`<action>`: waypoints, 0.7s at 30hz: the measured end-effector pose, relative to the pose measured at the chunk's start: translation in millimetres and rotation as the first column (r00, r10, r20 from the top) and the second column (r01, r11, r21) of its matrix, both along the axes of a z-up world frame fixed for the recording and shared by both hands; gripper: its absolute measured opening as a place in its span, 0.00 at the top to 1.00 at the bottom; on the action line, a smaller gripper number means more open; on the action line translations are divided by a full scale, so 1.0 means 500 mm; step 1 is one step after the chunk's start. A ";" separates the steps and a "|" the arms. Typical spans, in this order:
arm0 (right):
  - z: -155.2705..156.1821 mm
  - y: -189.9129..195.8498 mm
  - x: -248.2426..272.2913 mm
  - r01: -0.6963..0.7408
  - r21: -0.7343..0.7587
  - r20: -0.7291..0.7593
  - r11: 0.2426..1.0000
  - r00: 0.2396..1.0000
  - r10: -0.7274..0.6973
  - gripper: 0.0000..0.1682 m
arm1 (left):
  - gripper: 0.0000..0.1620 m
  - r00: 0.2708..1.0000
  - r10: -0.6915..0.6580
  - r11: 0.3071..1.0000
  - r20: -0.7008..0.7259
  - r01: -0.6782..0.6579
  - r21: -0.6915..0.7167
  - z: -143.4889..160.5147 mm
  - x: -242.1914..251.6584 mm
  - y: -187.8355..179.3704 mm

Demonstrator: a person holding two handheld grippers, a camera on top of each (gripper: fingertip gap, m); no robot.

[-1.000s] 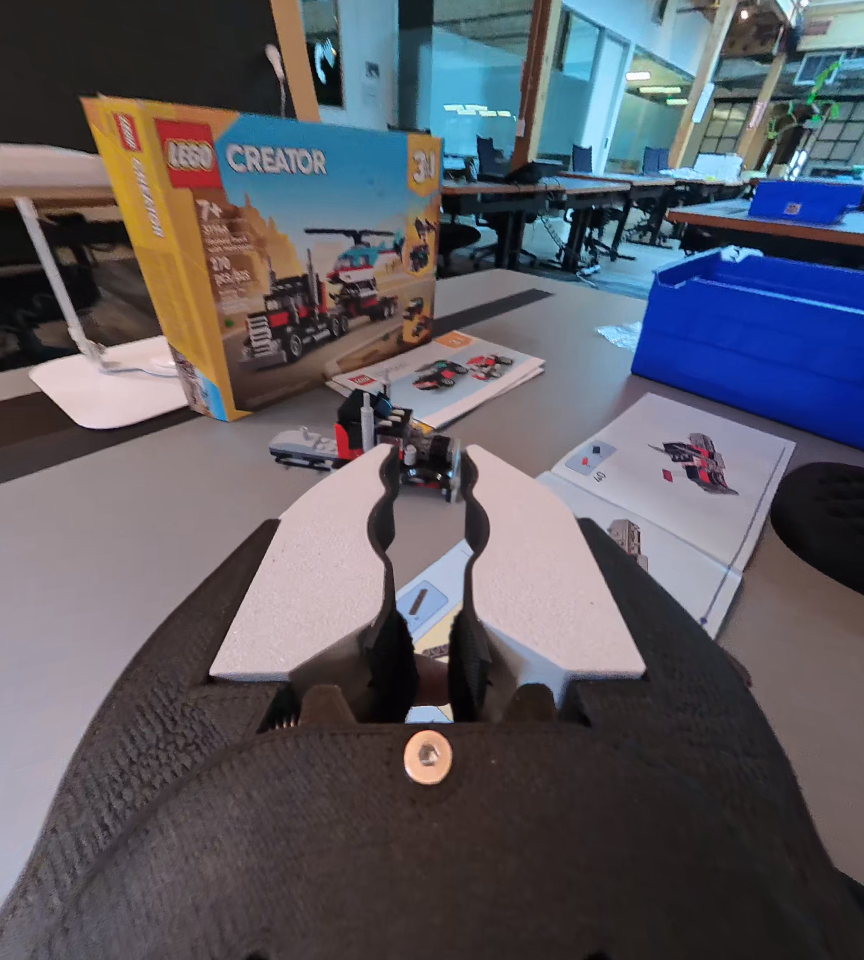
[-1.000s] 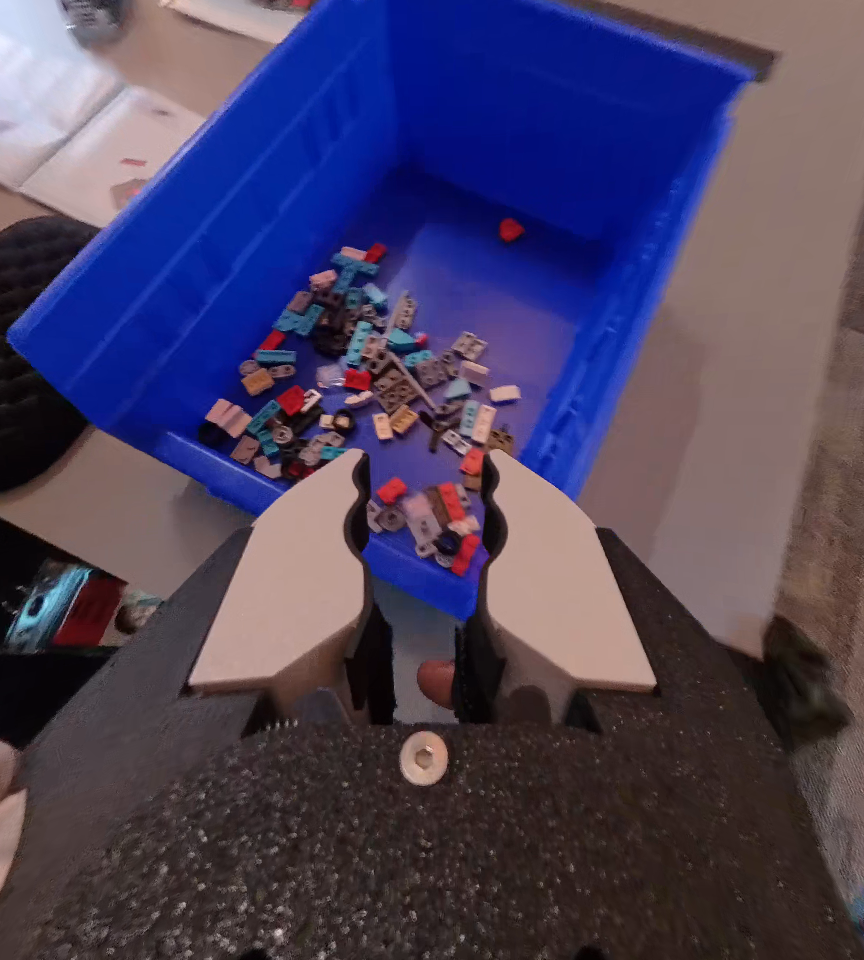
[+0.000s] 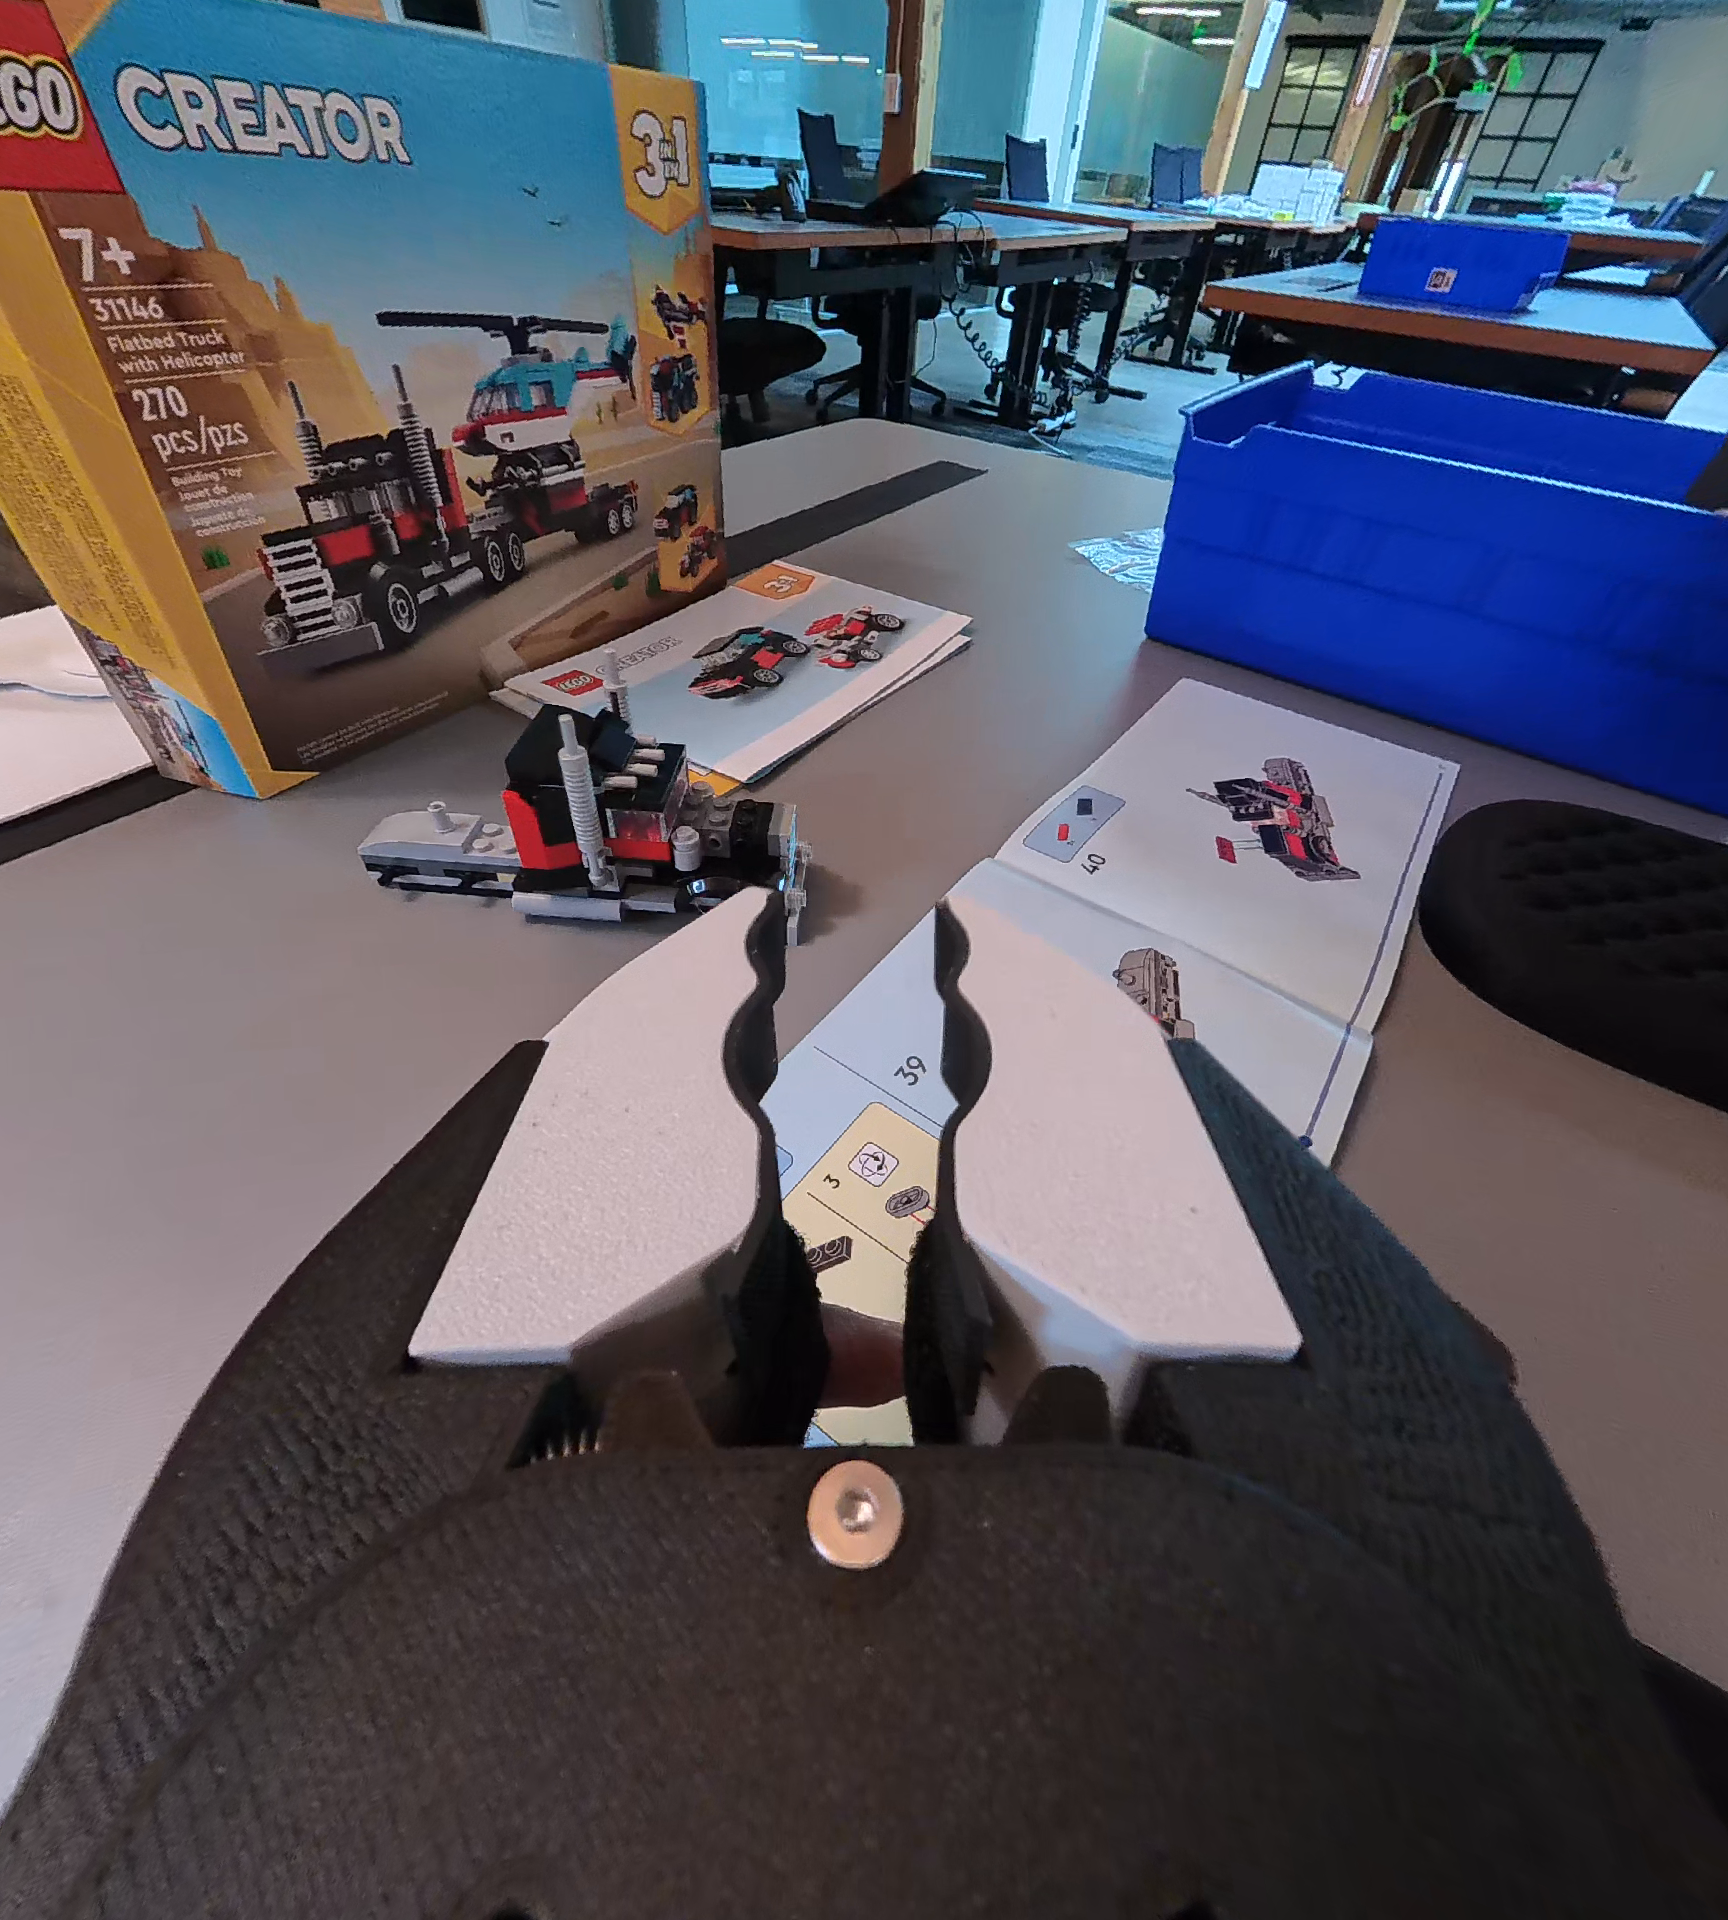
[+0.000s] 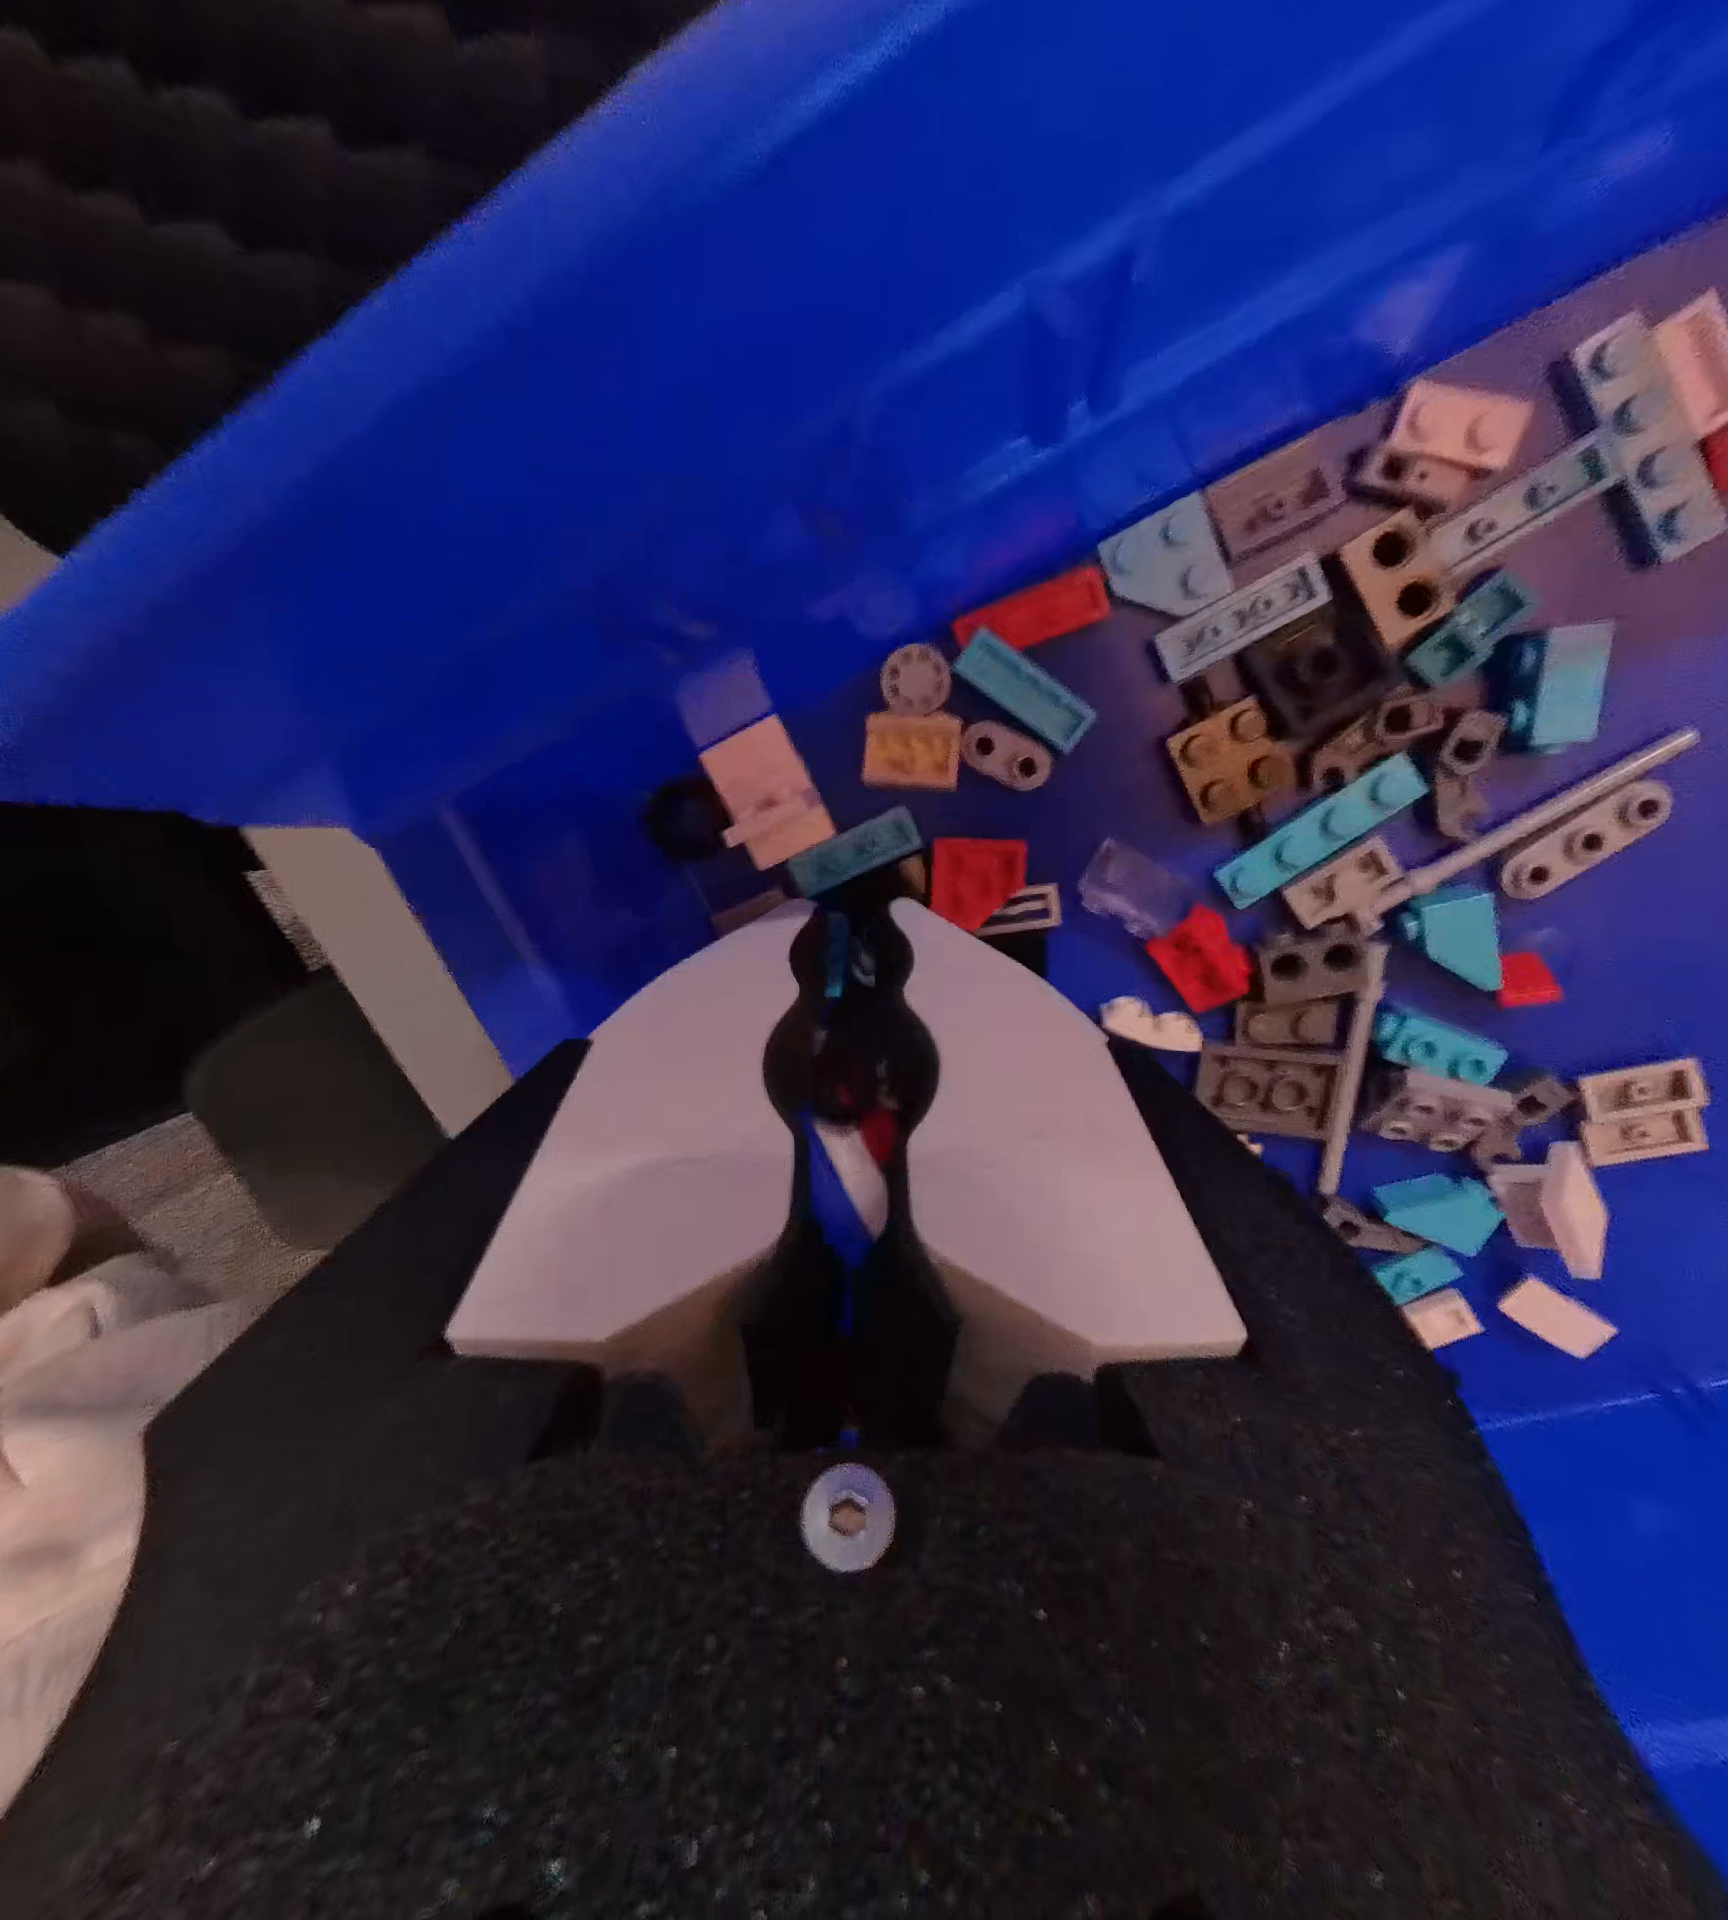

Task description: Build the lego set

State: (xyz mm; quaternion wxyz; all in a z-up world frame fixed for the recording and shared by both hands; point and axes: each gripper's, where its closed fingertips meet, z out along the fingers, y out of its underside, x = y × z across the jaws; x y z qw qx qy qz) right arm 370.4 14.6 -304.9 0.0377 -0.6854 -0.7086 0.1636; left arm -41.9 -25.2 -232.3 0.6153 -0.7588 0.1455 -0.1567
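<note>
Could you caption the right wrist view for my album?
Right gripper, nearly shut, reaching into a blue bin of loose Lego pieces.

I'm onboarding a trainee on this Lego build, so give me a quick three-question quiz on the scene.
1. True or false: the left claw holds a brick.
2. The loose pieces lie in: A) a blue bin; B) a glass jar; C) a metal tray.
3. Which claw is nearer the half-built truck?

Key: 1 false, it is open and empty; 2 A; 3 left.
</note>
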 end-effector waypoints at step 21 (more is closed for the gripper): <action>0.168 0.141 -0.113 0.377 0.196 -0.453 0.905 0.854 -0.257 0.69 | 0.81 0.997 0.030 0.995 -0.073 -0.036 -0.091 -0.017 0.003 0.001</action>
